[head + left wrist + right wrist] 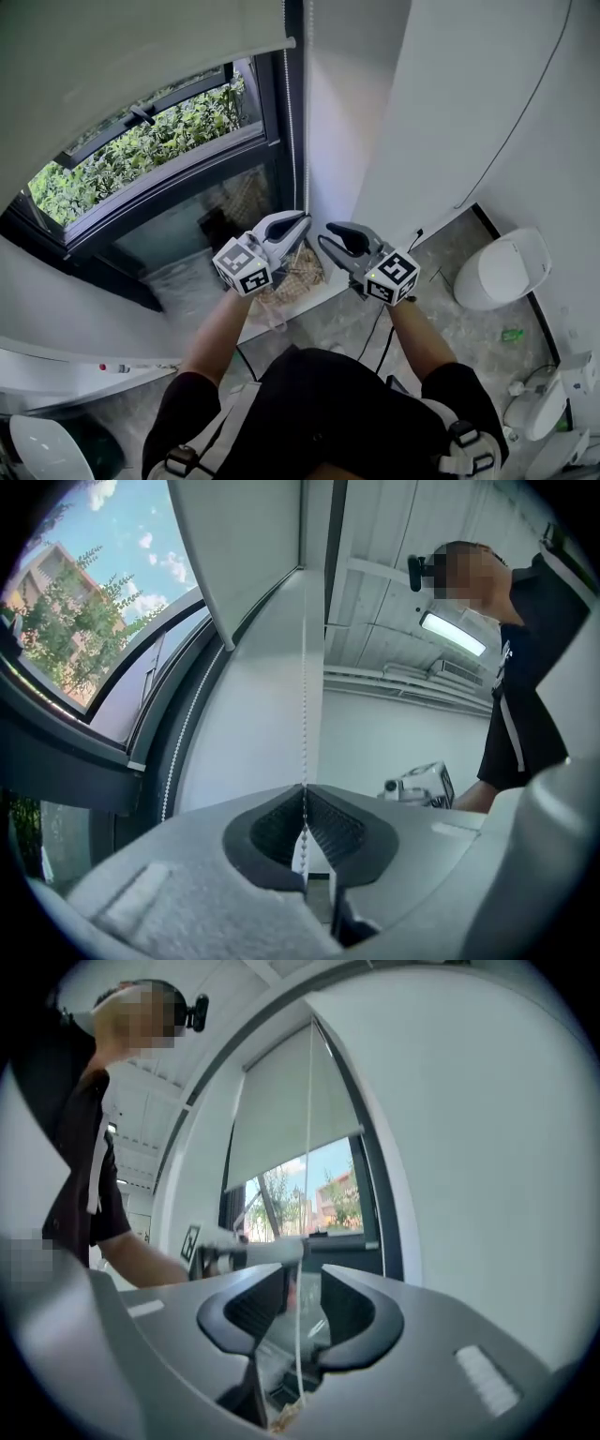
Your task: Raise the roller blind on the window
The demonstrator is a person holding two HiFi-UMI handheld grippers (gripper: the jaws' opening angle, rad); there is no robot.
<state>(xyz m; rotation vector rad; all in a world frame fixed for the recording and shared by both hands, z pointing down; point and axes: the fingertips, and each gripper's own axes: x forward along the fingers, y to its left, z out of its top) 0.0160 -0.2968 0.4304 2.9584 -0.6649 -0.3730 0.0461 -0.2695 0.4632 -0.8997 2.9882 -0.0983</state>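
The roller blind was part-way up. Its bottom rail crossed the upper pane of the window, leaving glass and green foliage in sight below it. The bead chain hung down the dark window frame at the blind's right edge, beside the white wall.

The left gripper was clenched on that chain. In the left gripper view the jaws of the left gripper met with the bead chain pinched between the ribbed pads. The chain ran straight up from them towards the blind. A second strand of the loop hung further left, against the frame.

The right gripper was held just beside the left one at about the same height, and the two did not touch. It was released. In the right gripper view the jaws of the right gripper stood apart. A strand of the bead chain dropped through the gap between them, with neither pad pressing on it. That view also showed the left gripper gripping the chain just beyond, and the blind covering the top of the window.

The person stood close to the sill, both forearms reaching forward.
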